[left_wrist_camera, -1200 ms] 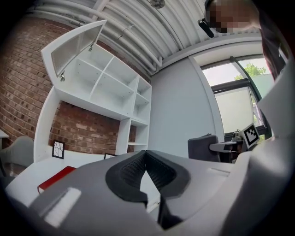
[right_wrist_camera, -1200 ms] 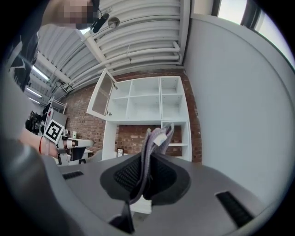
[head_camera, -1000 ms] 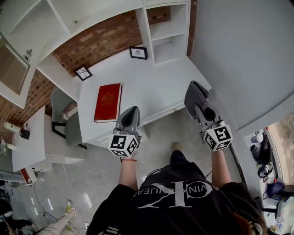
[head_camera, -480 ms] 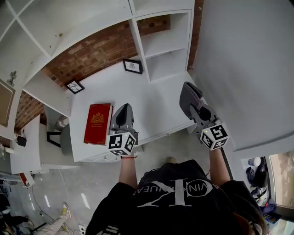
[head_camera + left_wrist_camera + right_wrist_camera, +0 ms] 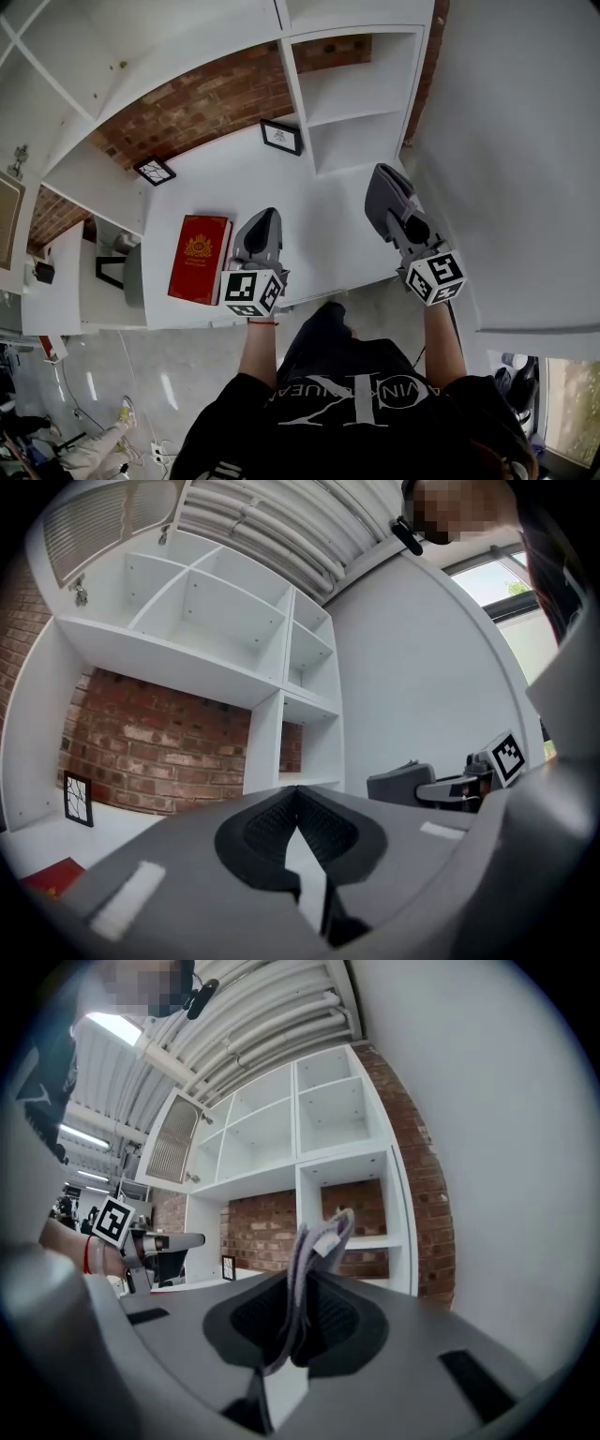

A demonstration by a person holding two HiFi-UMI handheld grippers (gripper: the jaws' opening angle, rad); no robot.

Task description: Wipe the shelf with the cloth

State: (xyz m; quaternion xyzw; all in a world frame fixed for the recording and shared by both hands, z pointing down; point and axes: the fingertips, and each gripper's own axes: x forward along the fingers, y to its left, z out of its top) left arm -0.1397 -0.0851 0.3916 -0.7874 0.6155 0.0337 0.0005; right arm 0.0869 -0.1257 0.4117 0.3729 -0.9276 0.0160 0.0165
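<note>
1. We are clamping the right gripper (image 5: 302, 1290) on the cloth (image 5: 317, 1246). It is folded, with one end poking up past the jaw tips, probably so a free edge meets the surface first.
2. The left gripper (image 5: 296, 797) is hovering with its jaws together and nothing between them. We are judging it as parked out of the way.
3. The shelf (image 5: 349, 1241) is sitting straight ahead of the right jaws, well apart from the cloth. Wiping is not yet begun.
4. Ahead of the left jaws we are seeing the open white countertop (image 5: 323, 220), then brick. The red book (image 5: 199, 258) is lying off to their left. A picture frame (image 5: 281, 137) is leaning further ahead against the brick.
5. The pale wall (image 5: 516, 141) is running near the right jaws on their right side, and the shelf's upright is standing ahead-left of them. We are judging those cubby edges as the tight spot. The countertop between the two grippers is giving free room to move.
</note>
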